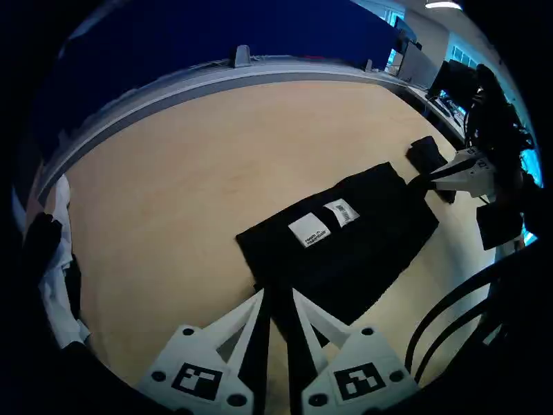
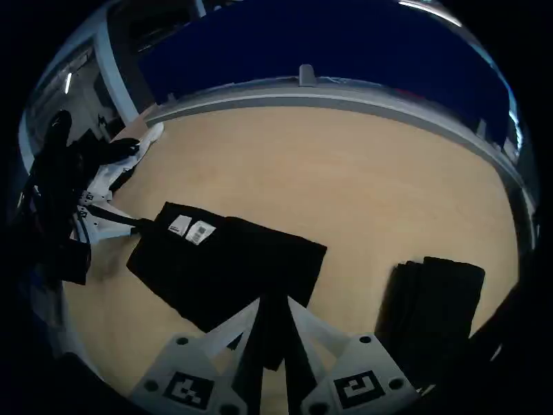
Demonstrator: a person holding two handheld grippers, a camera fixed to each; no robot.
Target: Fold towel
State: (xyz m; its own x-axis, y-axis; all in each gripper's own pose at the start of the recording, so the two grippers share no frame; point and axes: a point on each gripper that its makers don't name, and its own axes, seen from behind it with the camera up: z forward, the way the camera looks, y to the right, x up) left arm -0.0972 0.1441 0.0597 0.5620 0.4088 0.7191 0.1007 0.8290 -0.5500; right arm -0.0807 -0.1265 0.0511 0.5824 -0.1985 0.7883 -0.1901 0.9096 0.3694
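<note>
A black towel [image 1: 359, 235] with two white labels lies flat on the wooden table [image 1: 207, 152]. In the left gripper view my left gripper [image 1: 278, 299] is shut on the towel's near edge, and my right gripper [image 1: 423, 181] pinches the far end. The right gripper view has the same towel [image 2: 228, 270] stretched between my right gripper [image 2: 274, 306], shut on its near corner, and my left gripper [image 2: 138, 225], held by a dark-sleeved person, gripping the end by the labels.
A stack of folded black towels [image 2: 432, 304] sits to the right on the table [image 2: 332, 166]; it is also behind the right gripper as a dark stack [image 1: 425, 152]. White cloth [image 1: 59, 277] lies at the left edge. A blue partition [image 1: 207, 34] backs the table. Black chair tubes [image 1: 449, 325] curve nearby.
</note>
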